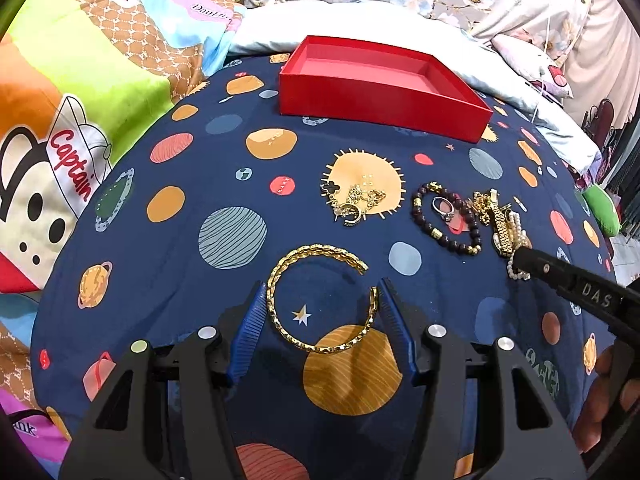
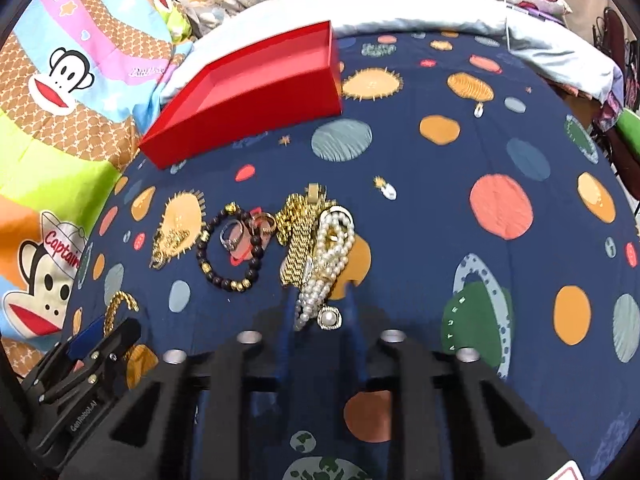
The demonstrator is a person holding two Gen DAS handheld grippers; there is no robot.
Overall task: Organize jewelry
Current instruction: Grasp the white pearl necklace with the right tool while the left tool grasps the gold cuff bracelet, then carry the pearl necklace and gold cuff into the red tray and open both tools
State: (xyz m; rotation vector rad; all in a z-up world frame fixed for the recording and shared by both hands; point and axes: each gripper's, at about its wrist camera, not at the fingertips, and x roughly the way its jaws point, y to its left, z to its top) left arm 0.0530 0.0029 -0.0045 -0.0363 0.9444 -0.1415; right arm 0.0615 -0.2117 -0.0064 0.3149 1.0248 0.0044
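Left gripper (image 1: 322,292): two ribbed blue fingers, spread wide, flanking one open gold braided bangle (image 1: 320,300) that lies flat on the navy planet-print sheet (image 1: 192,280). Right gripper (image 2: 320,300): fingers parted narrowly around the tail of one white pearl strand (image 2: 328,256); grip on it not determinable. Beside the pearls: one gold link watch (image 2: 298,244), one dark-bead bracelet (image 2: 232,252) encircling one ring (image 2: 232,236), one tangled gold chain cluster (image 1: 354,200). Farthest: one empty red rectangular cardboard box (image 1: 384,104).

Planet-print bedspread (image 1: 224,184), red box (image 1: 376,100), scattered jewelry (image 1: 448,216)
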